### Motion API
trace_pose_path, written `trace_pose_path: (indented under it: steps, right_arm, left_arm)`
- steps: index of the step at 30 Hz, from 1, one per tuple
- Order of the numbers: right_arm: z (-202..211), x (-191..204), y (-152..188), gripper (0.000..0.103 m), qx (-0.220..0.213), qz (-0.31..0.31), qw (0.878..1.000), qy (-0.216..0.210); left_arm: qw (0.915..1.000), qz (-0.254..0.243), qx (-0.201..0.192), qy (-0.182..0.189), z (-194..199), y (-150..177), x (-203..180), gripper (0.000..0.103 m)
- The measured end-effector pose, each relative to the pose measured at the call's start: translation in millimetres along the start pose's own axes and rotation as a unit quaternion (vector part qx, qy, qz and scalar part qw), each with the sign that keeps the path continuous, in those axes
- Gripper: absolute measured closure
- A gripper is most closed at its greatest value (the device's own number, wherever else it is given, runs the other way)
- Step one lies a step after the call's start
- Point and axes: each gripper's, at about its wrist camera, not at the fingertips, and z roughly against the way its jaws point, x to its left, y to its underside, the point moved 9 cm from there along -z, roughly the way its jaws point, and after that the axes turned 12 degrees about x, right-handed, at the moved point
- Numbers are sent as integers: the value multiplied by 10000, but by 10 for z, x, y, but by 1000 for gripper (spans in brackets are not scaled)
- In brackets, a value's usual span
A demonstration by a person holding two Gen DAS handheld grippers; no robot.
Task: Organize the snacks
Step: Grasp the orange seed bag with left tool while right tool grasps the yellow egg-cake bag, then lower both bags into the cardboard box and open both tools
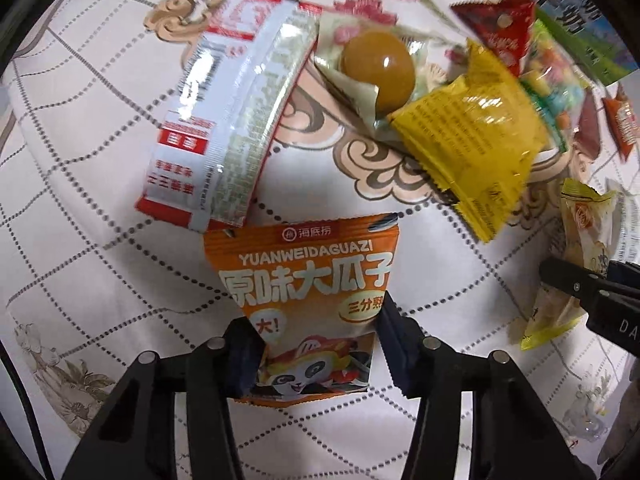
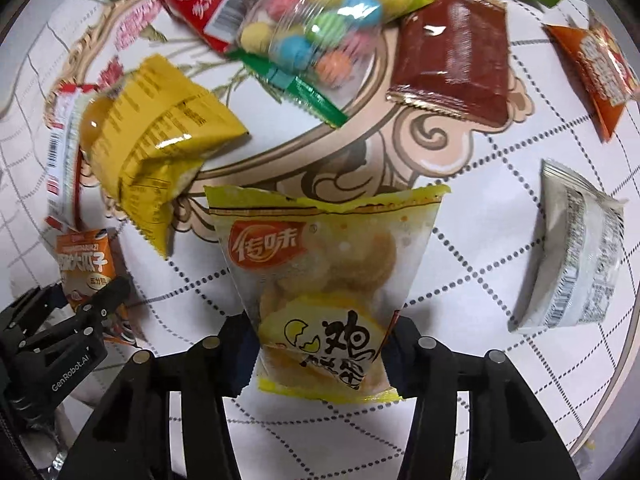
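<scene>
Left wrist view: my left gripper [image 1: 316, 354] is clamped on the orange seed packet [image 1: 306, 280], low in the middle of the frame. Above it on the tabletop [image 1: 80, 200] lie a red and white packet [image 1: 224, 120], a clear wrapper with a round brown sweet [image 1: 378, 66] inside, and a yellow packet [image 1: 472, 148]. Right wrist view: my right gripper [image 2: 320, 354] is clamped on the pale yellow egg cake bag [image 2: 328, 276], and round cakes show through its clear front. At the top middle, a clear bag with colored candy balls [image 2: 320, 28] inside lies beside a brown packet [image 2: 452, 56]. A gray packet [image 2: 572, 256] lies at the right.
</scene>
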Motion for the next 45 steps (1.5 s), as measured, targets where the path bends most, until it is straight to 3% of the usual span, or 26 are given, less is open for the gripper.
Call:
trace_pose_path:
  steps: [8, 12, 17, 18, 20, 24, 26, 30, 37, 45]
  right_arm:
    - [702, -296, 80, 50, -217, -88, 9970, -738]
    - [1078, -354, 24, 50, -407, -85, 9935, -1056]
    - [1869, -436, 12, 51, -882, -14, 9868, -1361]
    - [1969, -386, 155, 51, -996, 12, 9854, -1379]
    - [2235, -353, -10, 51, -1249, 41, 9822, -1405]
    - [2652, -336, -474, 51, -1735, -9, 9753, -1366]
    - [2893, -428, -763, 50, -2004, -35, 9735, -1097]
    - [3135, -513, -1360, 50, -2174, -210, 9726, -800]
    - [3074, -831, -2256, 50, -1747, -582, 9819, -443]
    - [2531, -973, -2919, 50, -1206, -848, 9890, -139]
  left_arm:
    - [9973, -85, -251, 691, 627, 15, -88, 55]
    - [9931, -228, -597, 983, 1095, -67, -263, 55]
    - [9840, -500, -952, 1423, 1725, -465, -493, 55]
    - [9819, -578, -1005, 1499, 1847, -576, -587, 55]
    - [9791, -685, -1143, 1538, 2003, -926, -824, 55]
    - [9755, -924, -1475, 1344, 2467, -1432, -1069, 55]
    - [9758, -1017, -1581, 1120, 2670, -1717, -1095, 54]
    - [9797, -1024, -1515, 817, 2765, -2319, -1117, 54]
    - [9899, -880, -1054, 341, 2473, -3250, -1015, 54]
    - [9962, -731, -472, 18, 1954, -3864, -876, 54]
